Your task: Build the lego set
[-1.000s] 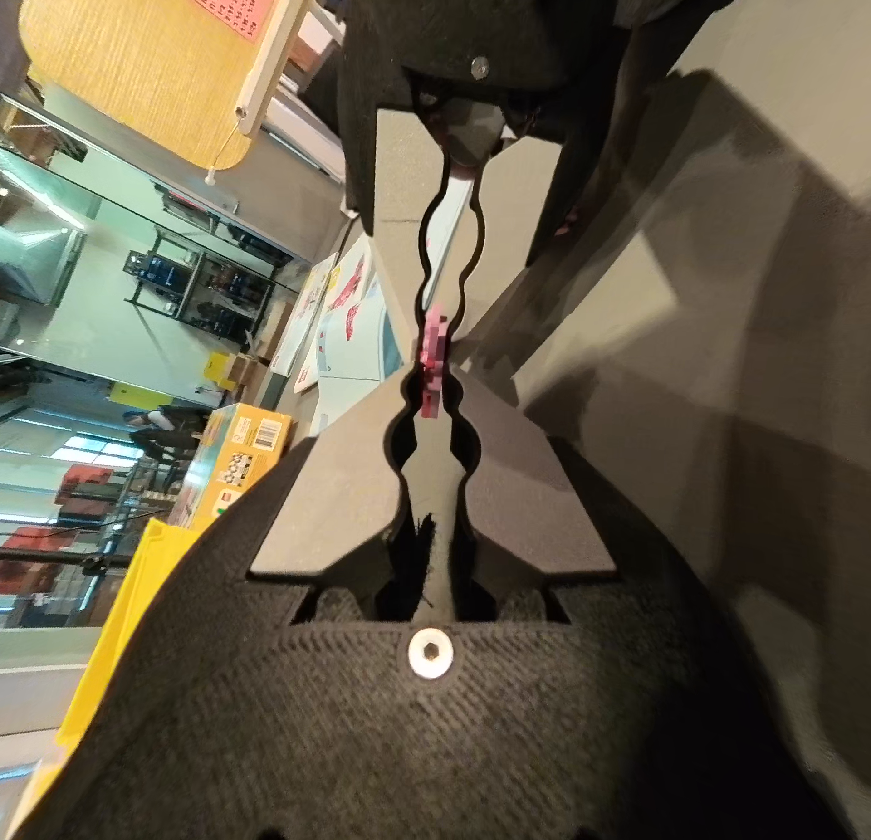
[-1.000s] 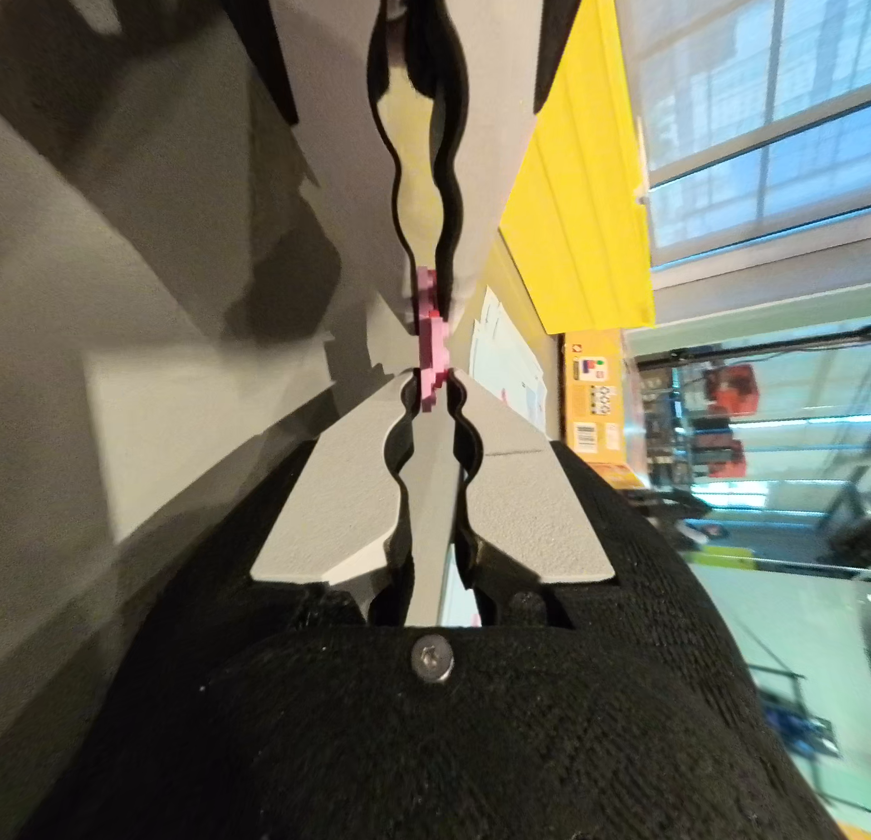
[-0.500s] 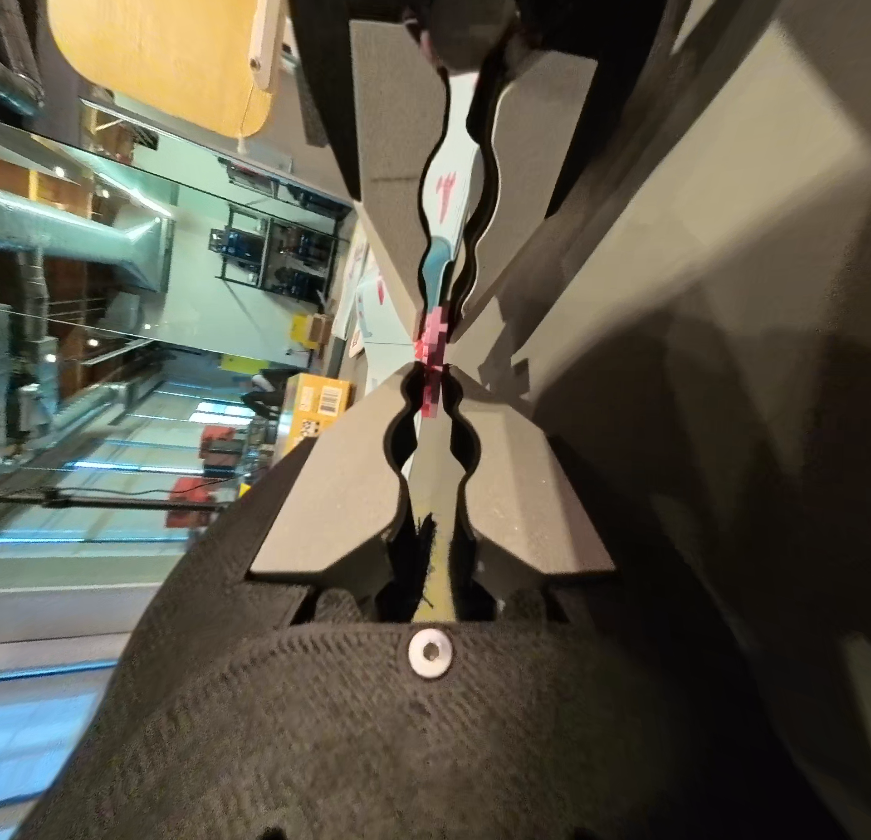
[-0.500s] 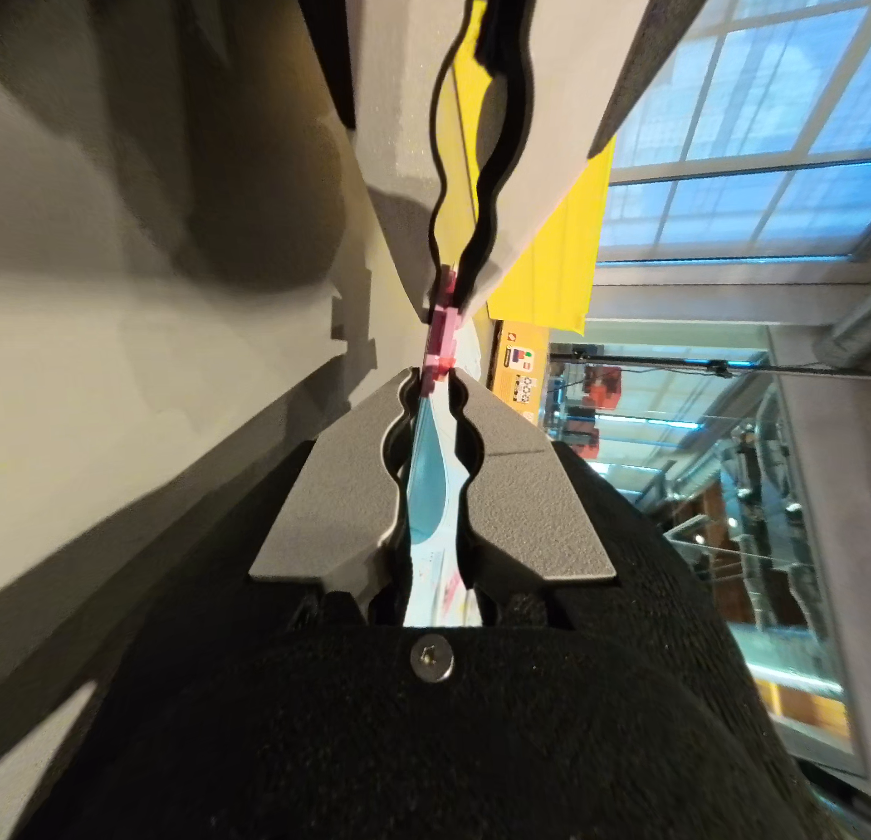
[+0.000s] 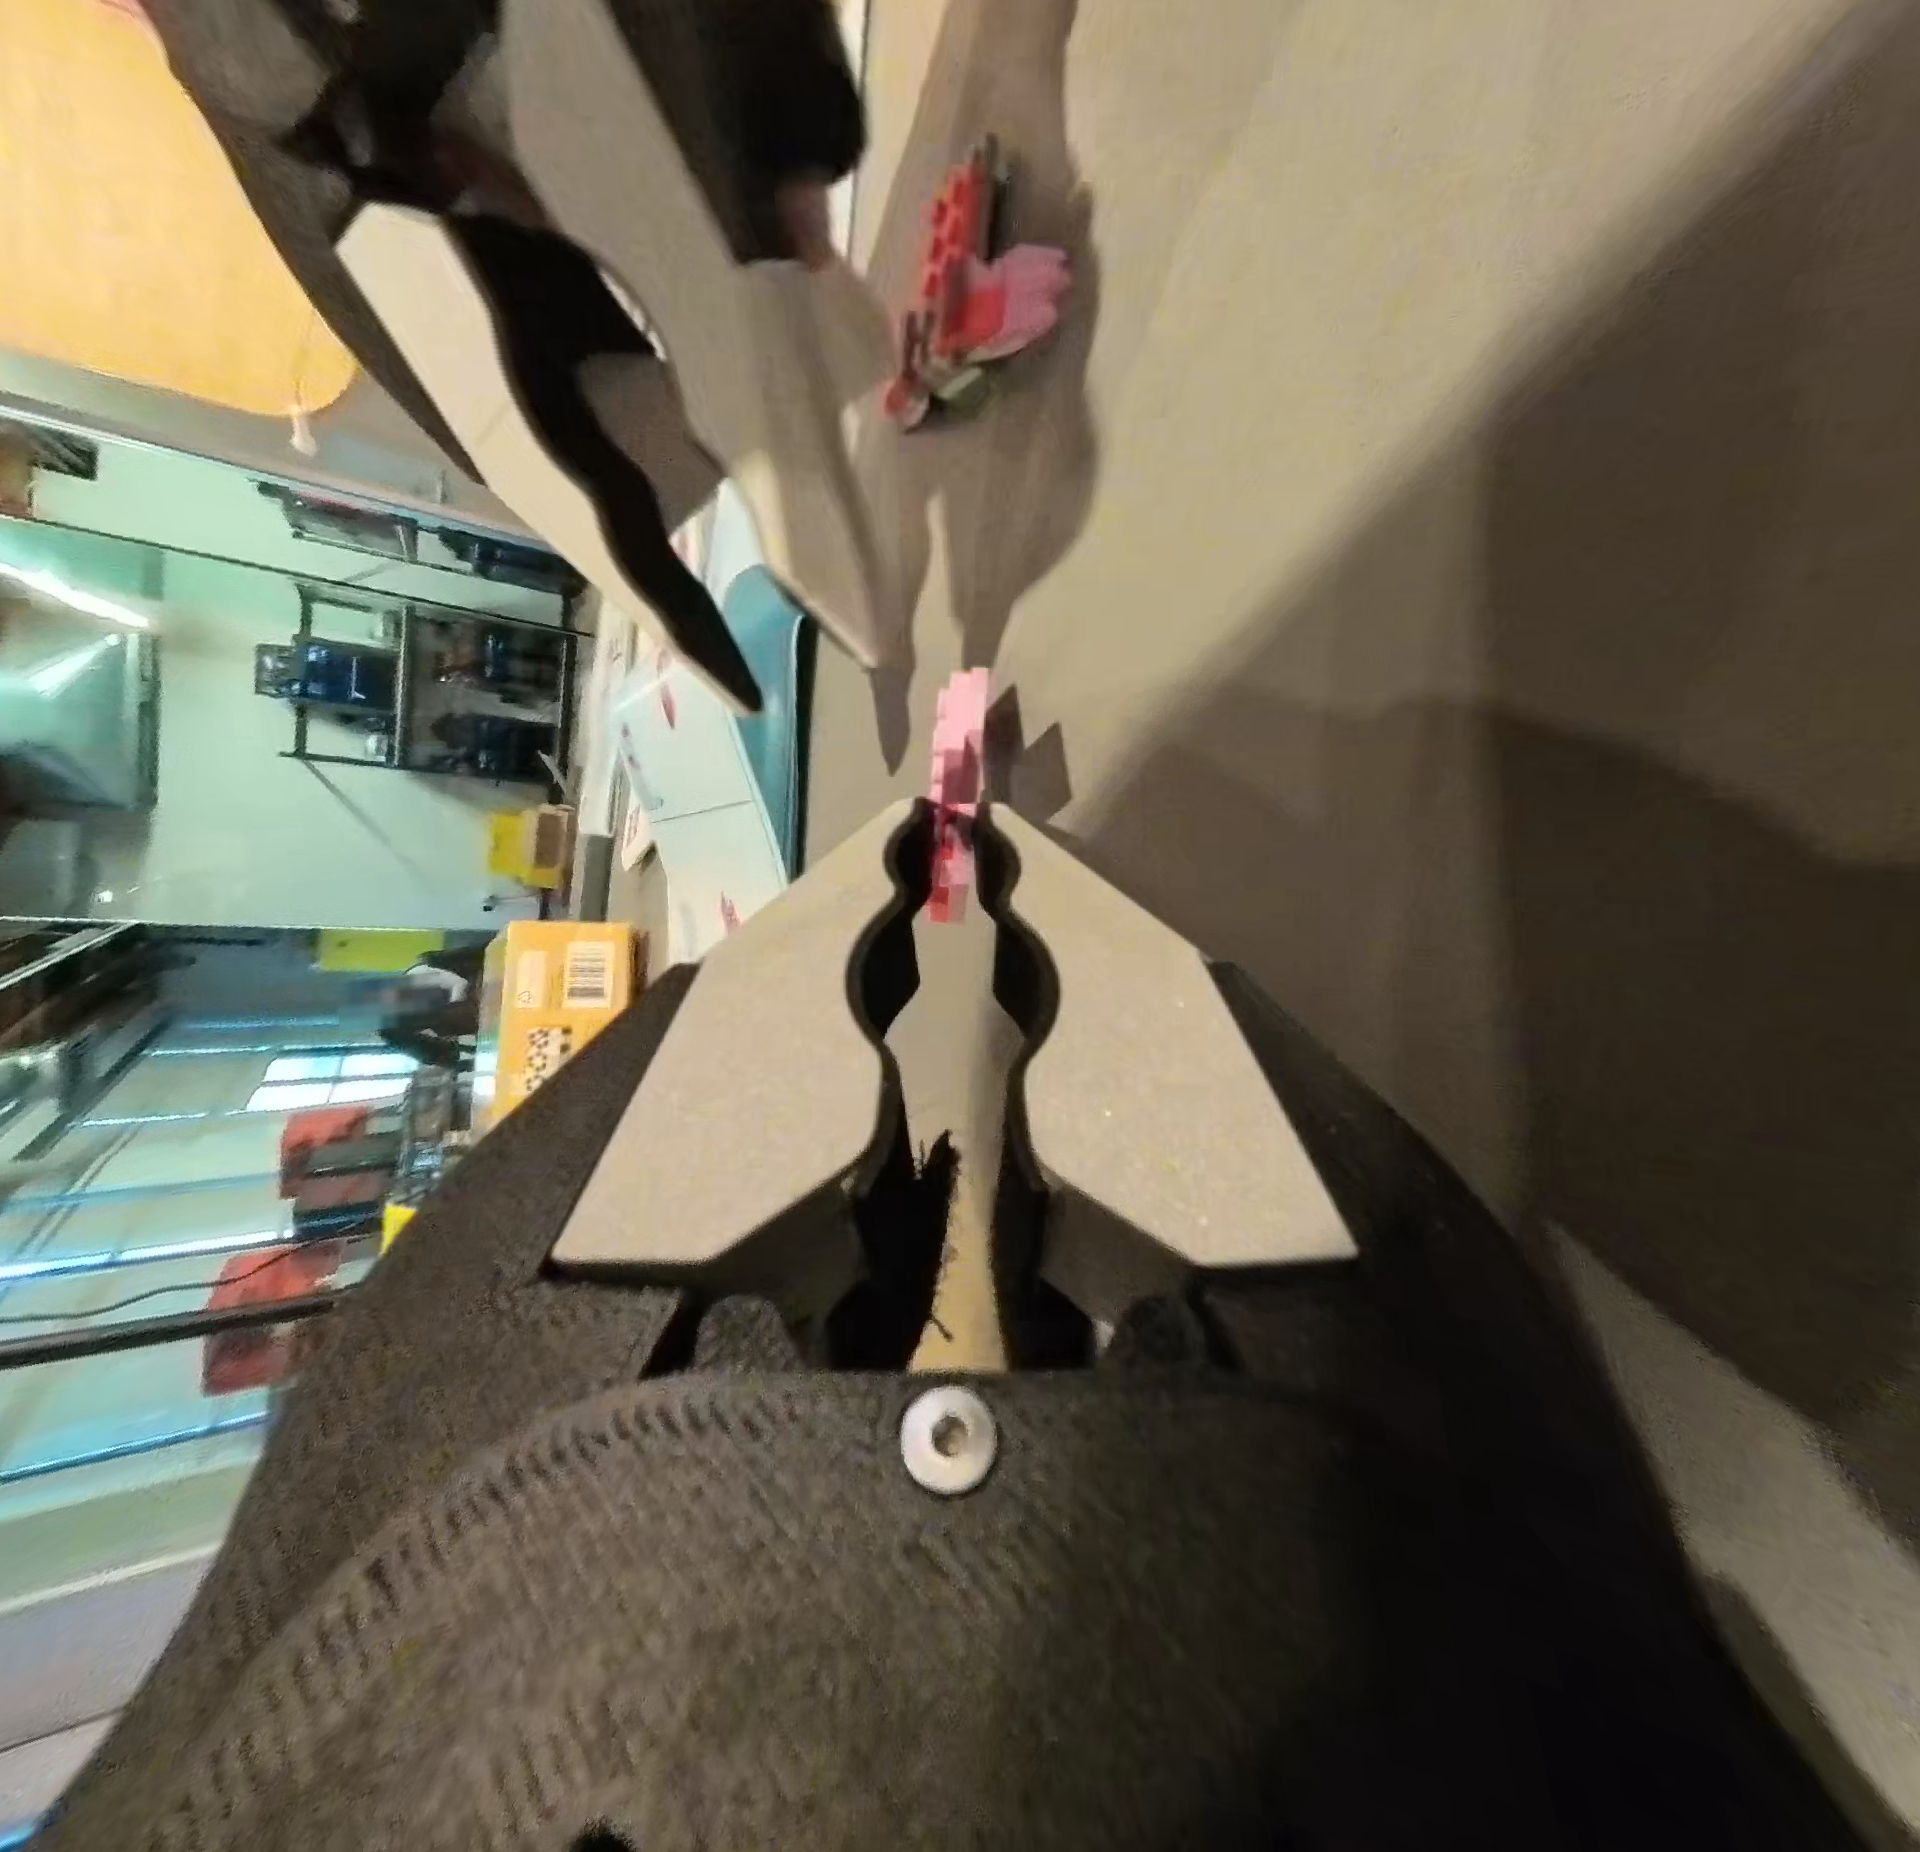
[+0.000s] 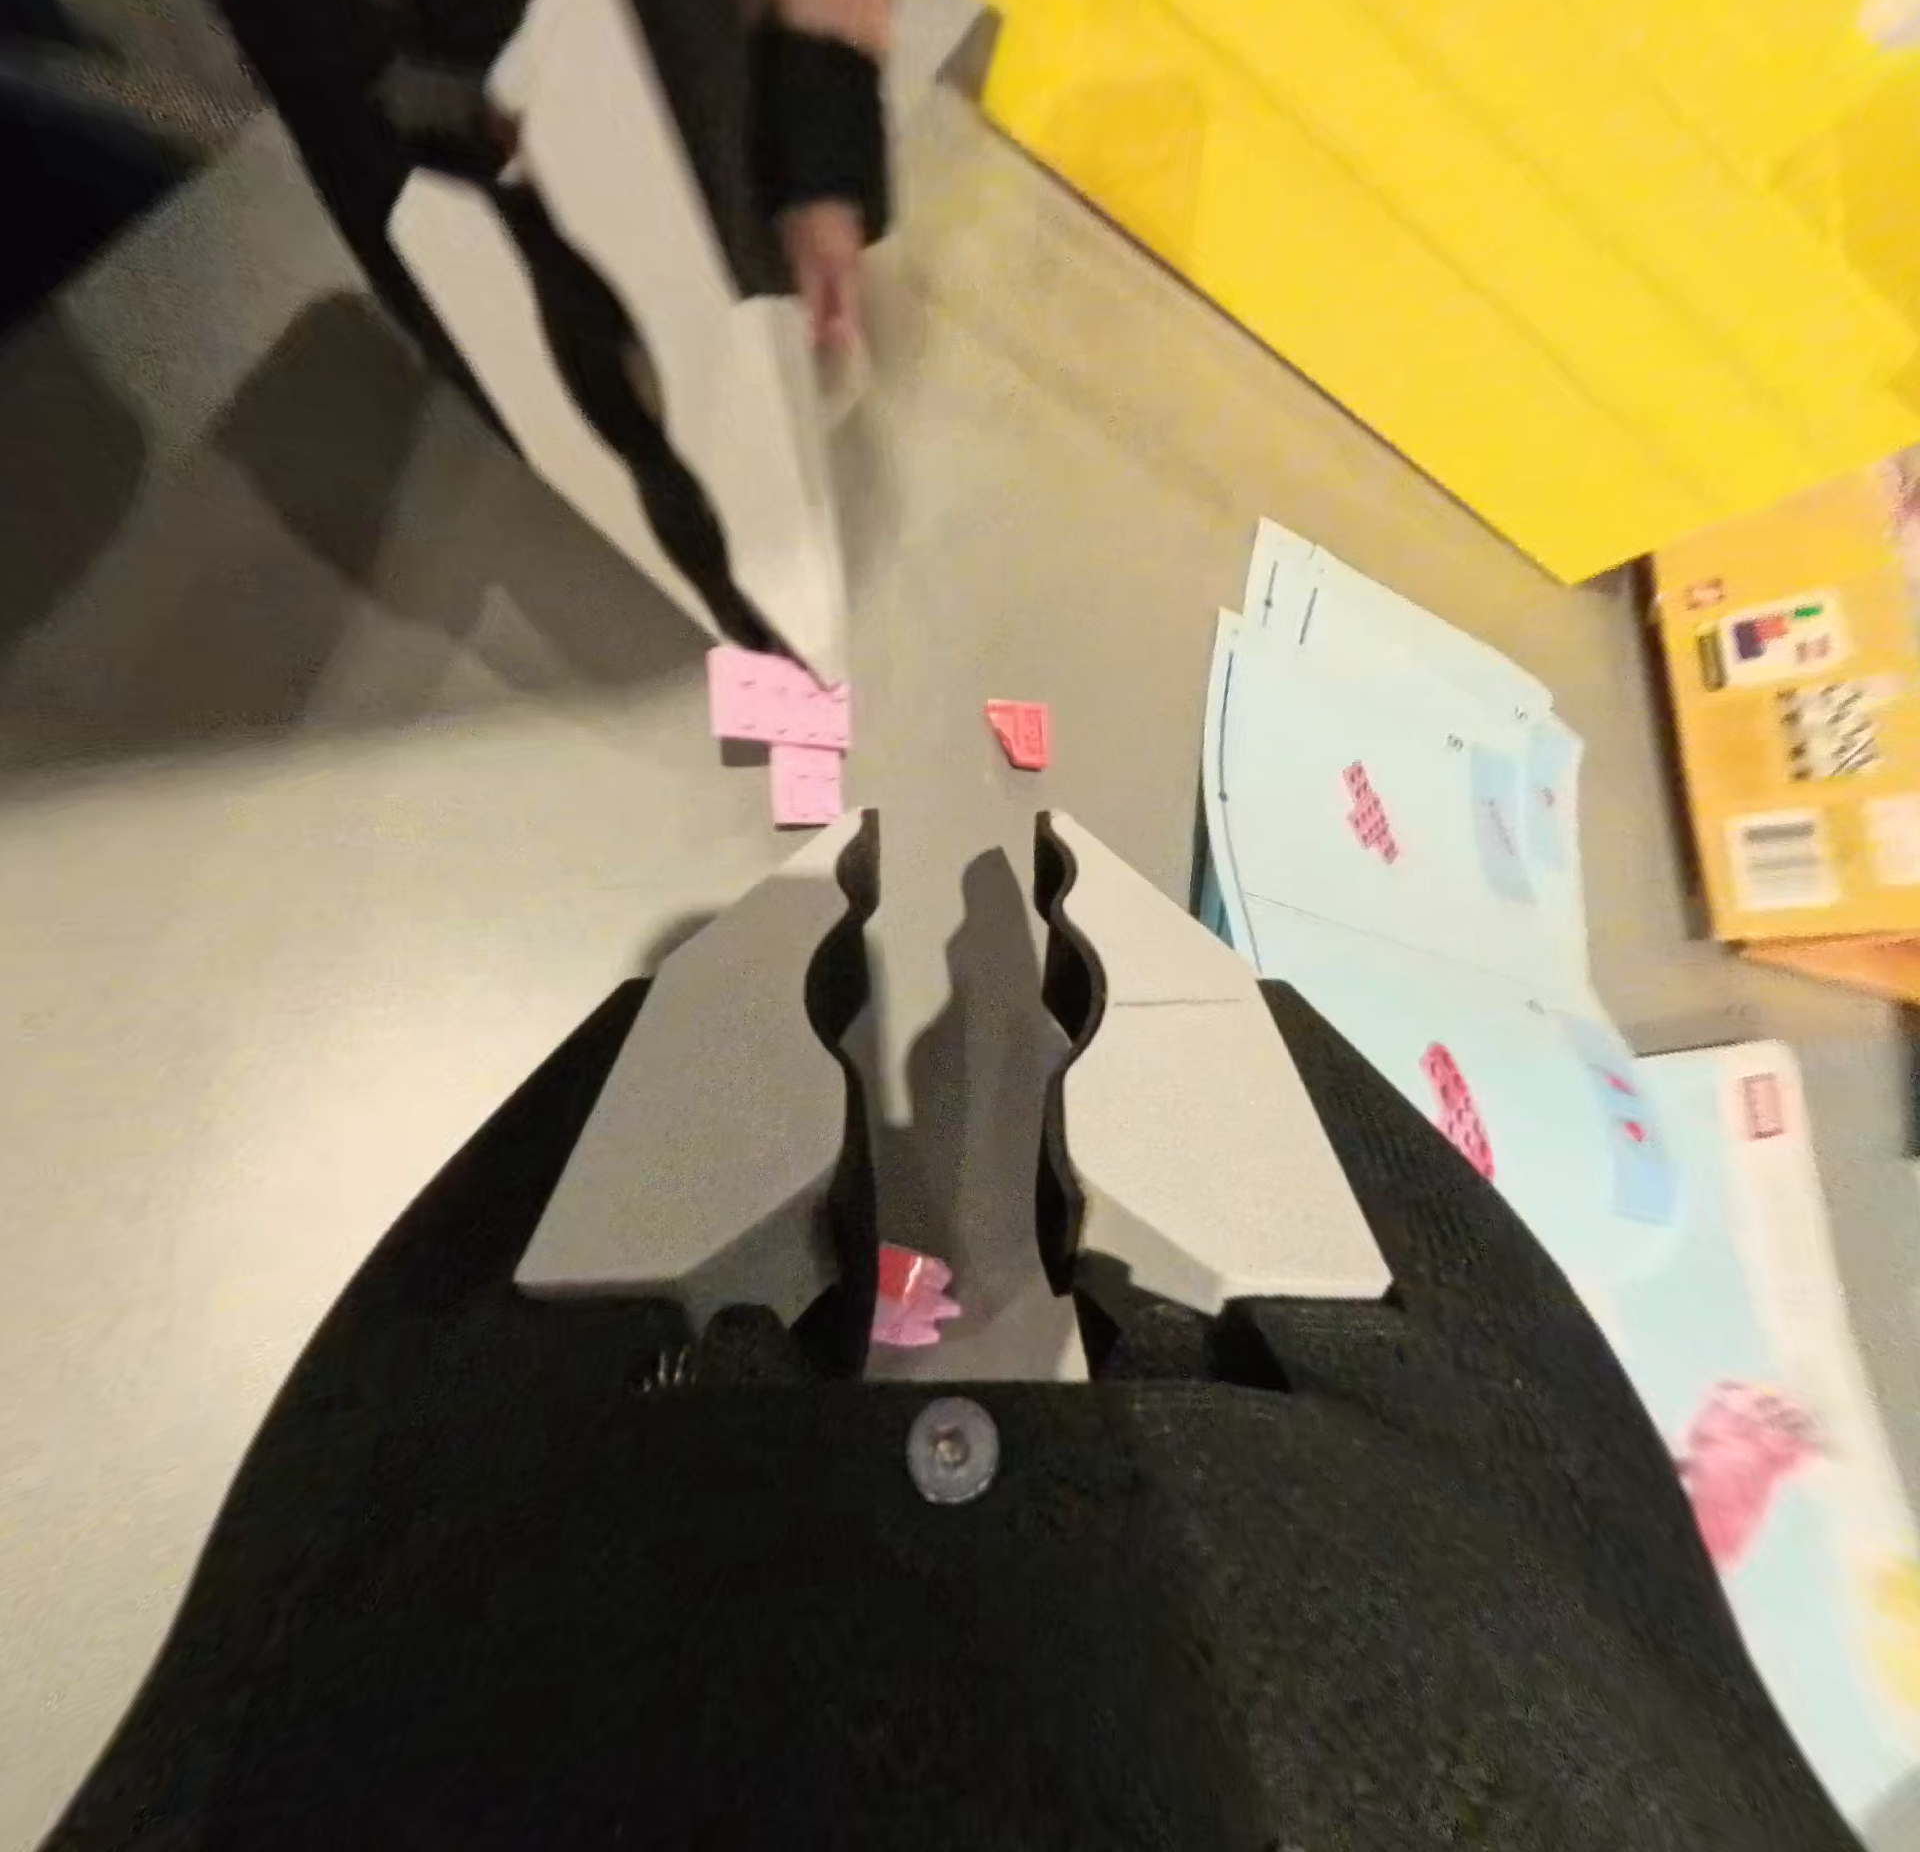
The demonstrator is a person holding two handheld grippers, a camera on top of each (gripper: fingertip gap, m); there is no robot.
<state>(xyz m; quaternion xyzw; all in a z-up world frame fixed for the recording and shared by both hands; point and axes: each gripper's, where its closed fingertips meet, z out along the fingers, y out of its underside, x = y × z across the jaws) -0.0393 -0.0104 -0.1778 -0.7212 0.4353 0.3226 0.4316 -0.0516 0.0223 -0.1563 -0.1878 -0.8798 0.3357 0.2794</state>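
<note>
My left gripper (image 5: 951, 815) is shut on a pink plate assembly (image 5: 961, 737), seen edge-on above the grey table. In the right wrist view the same pink plates (image 6: 779, 727) hang from the left gripper's tips (image 6: 816, 675). My right gripper (image 6: 953, 826) is open and empty, apart from the pink plates and a little below and to their right. It shows at the upper left of the left wrist view (image 5: 810, 680). A small red piece (image 6: 1018, 732) lies on the table just beyond its tips. A red and pink partial build (image 5: 977, 285) lies farther off on the table.
Open light-blue instruction booklets (image 6: 1403, 815) lie to the right. A yellow bin (image 6: 1455, 192) stands beyond them and a yellow-orange set box (image 6: 1797, 742) at the far right. The grey table (image 6: 260, 919) extends to the left. One gripper's finger ends stand about 5 cm off the other's.
My right gripper has let go of the pink assembly, opened and pulled back from it. The left gripper still holds the pink plates. Both views have swung towards the table.
</note>
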